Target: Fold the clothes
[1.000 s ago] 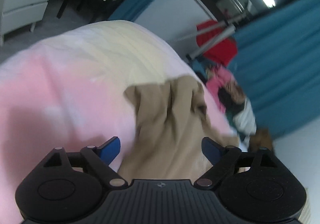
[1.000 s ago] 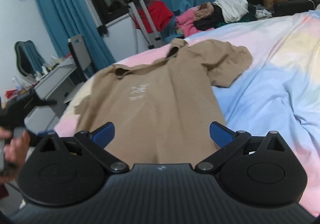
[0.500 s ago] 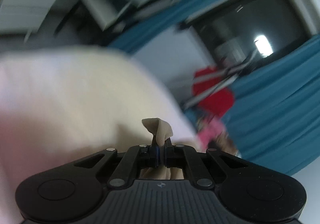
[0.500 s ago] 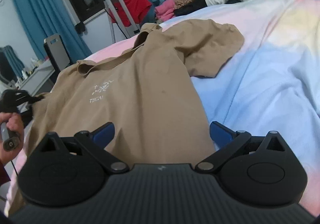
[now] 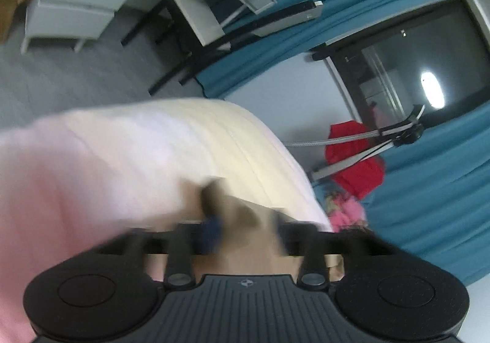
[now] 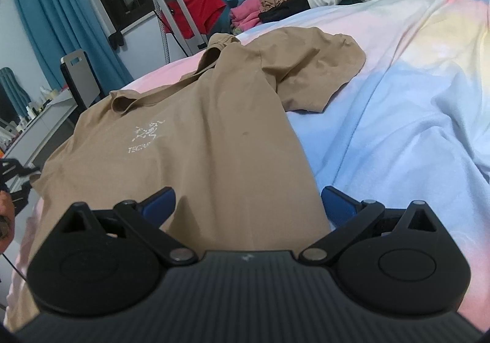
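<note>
A tan T-shirt [image 6: 196,140] with a small white chest print lies spread on the pastel bedsheet [image 6: 413,104], one sleeve rumpled at the far right. My right gripper [image 6: 248,202] hangs open just above the shirt's near hem, blue pads wide apart with nothing pinched. In the left wrist view, which is blurred, my left gripper [image 5: 246,229] is opening at the shirt's edge. A fold of tan cloth [image 5: 242,214] stands between its parted pads, which do not press on it. In the right wrist view a hand [image 6: 5,214] shows at the shirt's left side.
A pile of clothes [image 6: 291,2] lies beyond the bed's far edge, next to a metal stand draped in red cloth [image 6: 199,5]. White drawers [image 5: 76,5] and a chair [image 5: 196,15] stand on the floor past the bed corner. Blue curtains line the walls.
Half a second ago the left gripper was shut on a fold of the shirt; now its jaws stand apart and the hand has shifted. The right gripper sank toward the shirt, then held still.
</note>
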Tool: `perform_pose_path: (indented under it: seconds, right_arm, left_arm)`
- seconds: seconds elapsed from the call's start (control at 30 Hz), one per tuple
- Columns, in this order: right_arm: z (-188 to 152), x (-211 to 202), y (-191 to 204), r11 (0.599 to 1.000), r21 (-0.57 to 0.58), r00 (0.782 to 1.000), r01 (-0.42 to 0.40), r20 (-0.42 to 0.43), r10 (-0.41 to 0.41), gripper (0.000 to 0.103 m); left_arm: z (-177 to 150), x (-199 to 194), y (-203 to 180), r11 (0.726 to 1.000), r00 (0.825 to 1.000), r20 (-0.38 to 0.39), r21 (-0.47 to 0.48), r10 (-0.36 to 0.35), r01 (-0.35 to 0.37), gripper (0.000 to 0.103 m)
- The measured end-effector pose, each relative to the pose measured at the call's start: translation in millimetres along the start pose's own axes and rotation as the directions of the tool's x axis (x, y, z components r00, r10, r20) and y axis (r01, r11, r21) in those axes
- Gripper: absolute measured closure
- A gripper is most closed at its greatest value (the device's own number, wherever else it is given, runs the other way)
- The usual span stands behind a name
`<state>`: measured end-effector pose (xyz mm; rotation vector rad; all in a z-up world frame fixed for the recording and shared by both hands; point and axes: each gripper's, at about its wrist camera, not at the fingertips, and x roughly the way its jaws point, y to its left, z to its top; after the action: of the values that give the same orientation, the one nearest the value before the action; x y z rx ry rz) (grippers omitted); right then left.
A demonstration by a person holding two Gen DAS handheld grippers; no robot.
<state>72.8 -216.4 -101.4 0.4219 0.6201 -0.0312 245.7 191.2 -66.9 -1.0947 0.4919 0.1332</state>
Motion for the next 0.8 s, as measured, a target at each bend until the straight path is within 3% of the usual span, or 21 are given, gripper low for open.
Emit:
perform_pose_path:
  seconds: [0.1,0.17,0.23,0.27,0.3,0.37,0.43,0.5,0.53,0.57,0.6,0.67,0.73,0.77,0.8]
  right_arm:
    - [-1.0,-1.8,1.0,1.000,-0.001,1.000,-0.006,0.000,0.006,0.000]
    - [-1.3,-1.1,1.3,1.000,-0.006,1.000,-0.007,0.000,0.007,0.000]
    - [-1.9,0.5,1.3,1.000,-0.006,1.000,-0.006,-0.005,0.006,0.000]
    - [-2.2,1.4,0.7,1.000,-0.003,1.000,-0.005,-0.008,0.005,0.000]
    - [-2.3,2.8,-0.4,1.000,0.002,1.000,-0.005,-0.011,0.005,0.000]
    - [-2.6,5.0,-1.8,1.000,0.010,1.000,-0.003,-0.015,0.003,0.000]
    - [-3.0,6.5,-2.6,1.000,0.014,1.000,-0.002,-0.017,0.002,0.000]
    - [-3.3,7.1,-2.9,1.000,0.015,1.000,-0.002,-0.019,0.002,0.000]
    - [-3.2,6.8,-2.8,1.000,0.015,1.000,-0.002,-0.018,0.003,0.000]
    - [-3.0,6.5,-2.6,1.000,0.014,1.000,-0.003,-0.018,0.003,0.000]
    - [-2.9,6.2,-2.5,1.000,0.013,1.000,-0.003,-0.017,0.003,0.000]
    - [-2.8,5.8,-2.4,1.000,0.015,1.000,-0.004,-0.017,0.004,0.000]
    - [-2.6,5.6,-2.4,1.000,0.015,1.000,-0.002,-0.017,0.003,0.000]
    - [-2.5,5.3,-2.3,1.000,0.015,1.000,-0.002,-0.018,0.002,0.000]
    - [-2.4,4.9,-2.1,1.000,0.015,1.000,-0.001,-0.018,0.002,0.000]
  left_arm:
    - [-3.0,10.4,1.9,0.997,0.997,-0.054,-0.055,-0.059,0.056,0.028]
    - [-6.1,18.6,-0.4,0.998,0.998,-0.044,-0.060,-0.036,0.033,0.029]
    - [-12.2,26.9,-7.4,1.000,1.000,-0.009,-0.012,0.025,-0.025,0.039]
    - [-14.4,30.1,-10.6,0.998,0.998,-0.004,0.026,0.058,-0.058,0.051]
    - [-16.5,33.4,-13.8,0.994,0.996,0.003,0.063,0.090,-0.090,0.071]
    - [-10.3,41.8,-26.5,0.983,0.993,0.009,0.139,0.118,-0.118,0.097]
    - [-11.4,31.9,-37.1,0.960,0.992,0.060,0.251,0.110,-0.121,0.097]
    - [-22.0,20.4,-57.9,0.891,0.991,0.125,0.441,0.055,-0.106,0.098]
    - [-34.7,11.7,-73.1,0.807,0.987,0.157,0.580,0.023,-0.111,0.098]
    - [-53.0,4.3,-87.4,0.695,0.984,0.179,0.708,-0.009,-0.123,0.098]
    - [-74.2,-3.0,-101.1,0.553,0.982,0.185,0.823,-0.046,-0.129,0.098]
    - [-120.8,-14.6,-119.9,0.285,0.990,0.104,0.956,-0.097,-0.073,0.098]
    - [-159.9,-20.3,-129.8,0.112,0.995,-0.053,0.992,-0.079,0.062,0.097]
    - [-176.5,-19.6,-132.1,0.052,0.994,-0.094,0.994,-0.058,0.097,0.096]
    - [-191.5,-17.0,-132.1,0.009,0.992,-0.127,0.992,-0.021,0.128,0.092]
